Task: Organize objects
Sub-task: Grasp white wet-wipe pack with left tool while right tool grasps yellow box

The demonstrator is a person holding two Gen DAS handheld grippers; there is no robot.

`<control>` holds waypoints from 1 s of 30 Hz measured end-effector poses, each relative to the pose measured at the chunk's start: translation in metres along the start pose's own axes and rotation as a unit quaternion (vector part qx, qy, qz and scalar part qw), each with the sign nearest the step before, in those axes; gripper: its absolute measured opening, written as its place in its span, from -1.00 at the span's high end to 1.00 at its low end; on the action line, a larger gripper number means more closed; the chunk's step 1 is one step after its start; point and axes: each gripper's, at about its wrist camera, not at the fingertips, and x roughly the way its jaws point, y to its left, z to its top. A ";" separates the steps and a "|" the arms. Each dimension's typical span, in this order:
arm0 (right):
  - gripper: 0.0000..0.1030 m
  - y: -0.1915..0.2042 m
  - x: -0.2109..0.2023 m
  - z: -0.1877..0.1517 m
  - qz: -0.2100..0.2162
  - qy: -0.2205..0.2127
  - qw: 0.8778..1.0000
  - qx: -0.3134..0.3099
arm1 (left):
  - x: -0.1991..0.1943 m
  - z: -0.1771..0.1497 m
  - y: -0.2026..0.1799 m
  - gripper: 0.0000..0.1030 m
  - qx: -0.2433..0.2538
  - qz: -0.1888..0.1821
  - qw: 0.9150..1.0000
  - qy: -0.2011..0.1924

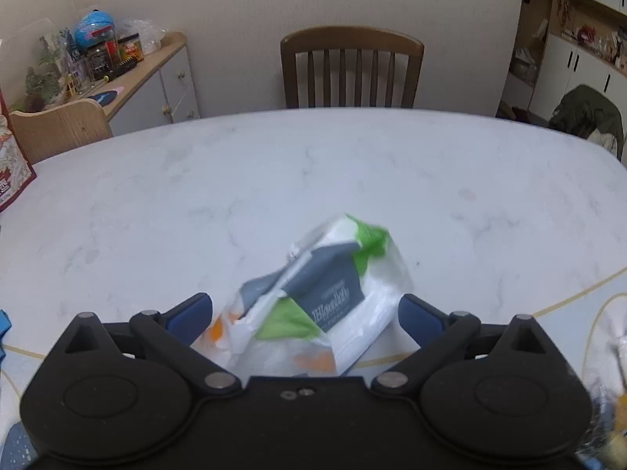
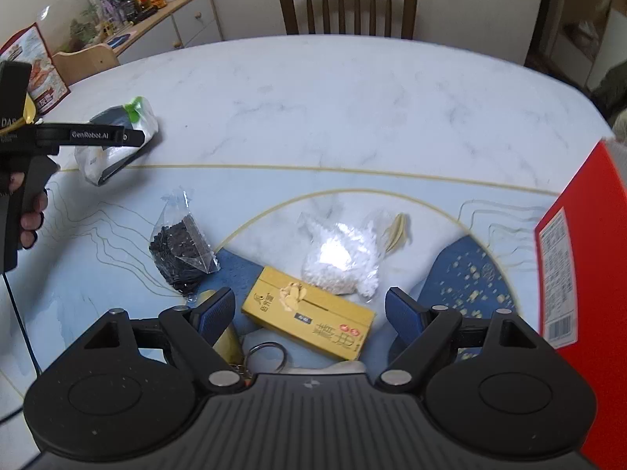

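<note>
marble surface [image 2: 352,90] with both tongs spread wide, nothing gripped in either.

the left tongs [image 1: 305,315] stand released around a white, green and grey plastic packet [image 1: 329,293]; the packet sits between the two blue pads, blurred, and whether a pad touches it cannot be told. from the right wrist view the same packet [image 2: 117,145] lies partly behind the left tongs [image 2: 129,137], far ahead and to the left of the right tongs, with a hand [image 2: 31,215] on the black grip. the right tongs [image 2: 309,313] hang released above a yellow box [image 2: 309,313] that lies between their pads, apart from both. just ahead of them lie a bag of white pellets [image 2: 341,258] and, ahead to the left, a bag of black beads [image 2: 180,250]. a metal ring [image 2: 266,356] shows close under them, and a red box [image 2: 580,282] stands at their right side.
</note>
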 end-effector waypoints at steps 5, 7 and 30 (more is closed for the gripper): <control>-0.63 -0.001 0.011 0.001 -0.013 0.008 1.000 0.023 | 0.007 -0.003 0.002 -0.75 -0.003 0.003 1.000 0.005; -0.63 0.000 0.015 0.001 -0.015 0.012 0.999 0.032 | 0.008 -0.004 0.003 -0.70 -0.006 0.004 1.000 0.006; -0.46 -0.003 0.000 -0.002 -0.017 0.000 0.997 0.069 | -0.007 -0.006 -0.004 0.17 -0.026 0.005 0.999 -0.027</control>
